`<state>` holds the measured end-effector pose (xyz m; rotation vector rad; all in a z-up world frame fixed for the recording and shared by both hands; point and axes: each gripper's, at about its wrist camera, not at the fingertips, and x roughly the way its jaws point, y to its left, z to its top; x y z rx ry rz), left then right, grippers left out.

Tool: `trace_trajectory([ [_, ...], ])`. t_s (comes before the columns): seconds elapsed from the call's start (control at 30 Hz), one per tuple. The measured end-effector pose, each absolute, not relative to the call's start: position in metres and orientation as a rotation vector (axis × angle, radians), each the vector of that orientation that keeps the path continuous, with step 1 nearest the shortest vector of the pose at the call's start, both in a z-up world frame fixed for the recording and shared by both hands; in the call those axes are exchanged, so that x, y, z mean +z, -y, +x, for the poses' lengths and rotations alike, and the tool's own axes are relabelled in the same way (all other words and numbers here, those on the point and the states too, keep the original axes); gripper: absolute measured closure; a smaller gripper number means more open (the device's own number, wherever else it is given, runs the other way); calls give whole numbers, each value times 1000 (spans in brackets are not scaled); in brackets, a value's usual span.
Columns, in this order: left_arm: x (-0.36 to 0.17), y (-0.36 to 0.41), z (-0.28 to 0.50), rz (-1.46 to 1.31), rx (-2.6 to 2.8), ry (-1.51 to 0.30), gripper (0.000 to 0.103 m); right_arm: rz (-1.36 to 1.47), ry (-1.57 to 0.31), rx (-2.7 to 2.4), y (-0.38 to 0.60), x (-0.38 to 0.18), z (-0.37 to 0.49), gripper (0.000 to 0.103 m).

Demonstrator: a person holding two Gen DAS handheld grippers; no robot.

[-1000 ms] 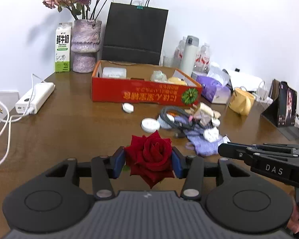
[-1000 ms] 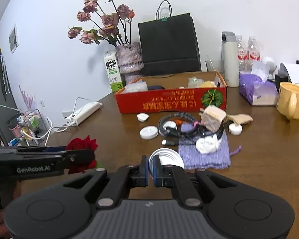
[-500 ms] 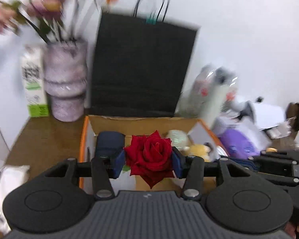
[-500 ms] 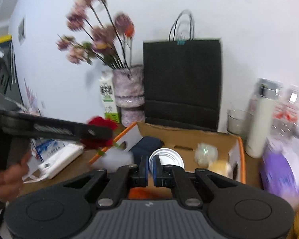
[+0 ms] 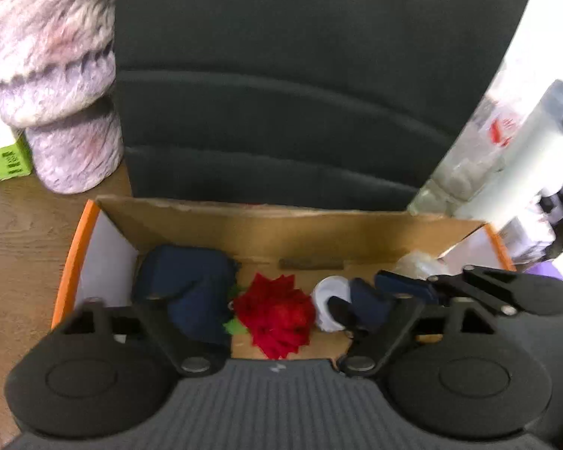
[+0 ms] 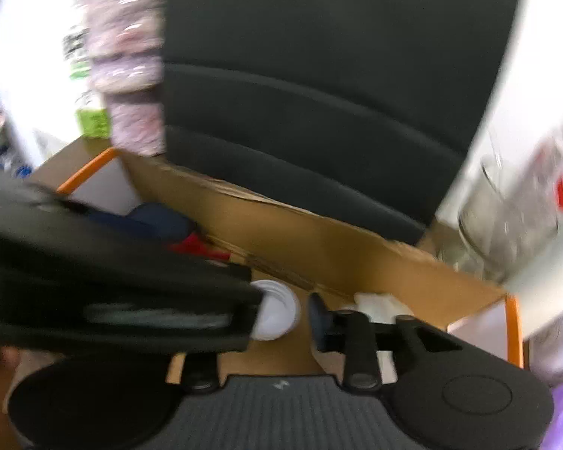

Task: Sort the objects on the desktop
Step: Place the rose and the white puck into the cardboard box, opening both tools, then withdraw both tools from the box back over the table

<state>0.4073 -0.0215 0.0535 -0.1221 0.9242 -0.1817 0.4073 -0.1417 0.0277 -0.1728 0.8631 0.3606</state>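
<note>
A red rose lies on the floor of the orange-rimmed cardboard box. My left gripper hangs over it with its jaws opening wide, the pads clear of the petals. Beside the rose rests a round white lid. In the right wrist view the lid sits between the jaws of my right gripper, which are opening; the right fingertip stands off its rim. The left gripper's black body hides the other finger. A bit of the rose shows behind it.
A dark blue pouch and a pale wrapped item also lie in the box. A black paper bag stands right behind it, with a mottled purple vase and a milk carton to the left and a white flask to the right.
Both grippers swept forward from the table's front to over the box. The left one let go of the rose and the right one of the white lid; both lie in the box.
</note>
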Motion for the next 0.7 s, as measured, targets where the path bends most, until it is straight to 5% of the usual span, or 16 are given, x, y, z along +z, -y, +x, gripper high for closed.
trace_trajectory([
  [0.27, 96, -8, 374, -167, -120, -844, 9, -33, -823, 336, 171, 68, 379, 45],
  [0.4, 110, -18, 311, -167, -87, -776, 0, 0, -797, 328, 179, 88, 333, 29],
  [0.7, 96, -15, 140, -243, -88, -718, 0, -38, -664, 292, 201, 102, 173, 19],
])
